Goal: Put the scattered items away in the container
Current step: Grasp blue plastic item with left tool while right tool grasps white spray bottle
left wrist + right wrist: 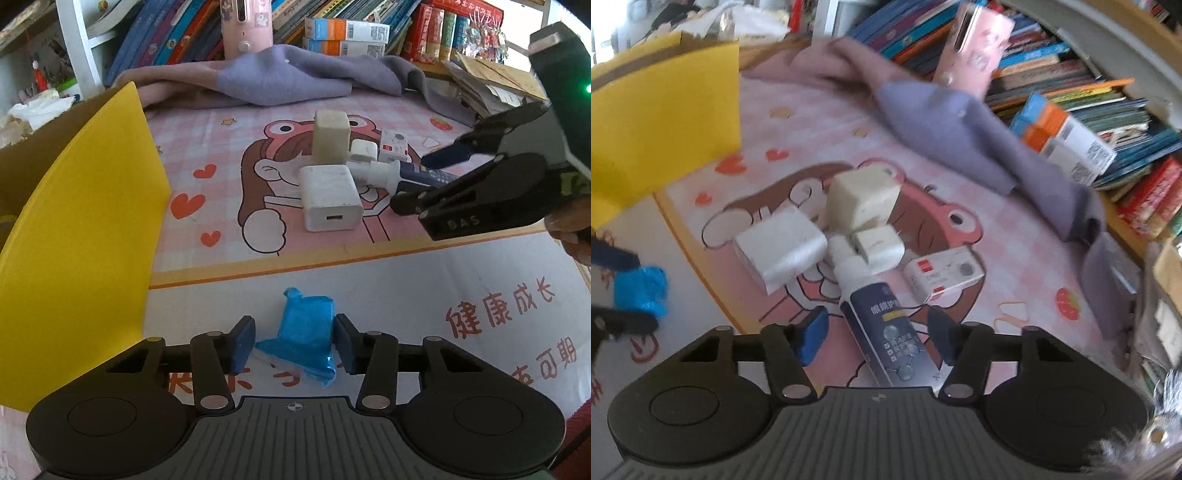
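Note:
My left gripper (294,339) is open, its pads on either side of a crumpled blue wrapper (301,338) on the mat, not pressing it. My right gripper (877,338) is open around a dark-blue spray bottle with a white cap (882,325) that lies flat. The right gripper also shows in the left wrist view (417,177). Beside the bottle lie a white charger (330,197), a cream block adapter (330,138), a small white plug (364,149) and a small white-and-red box (395,146). A cardboard box with a yellow flap (85,229) stands at the left.
A purple cloth (280,77) lies bunched at the back of the cartoon mat (207,206). Behind it are stacked books (177,40), a pink device (245,27) and blue-orange boxes (347,29). Papers pile up at the right (491,85).

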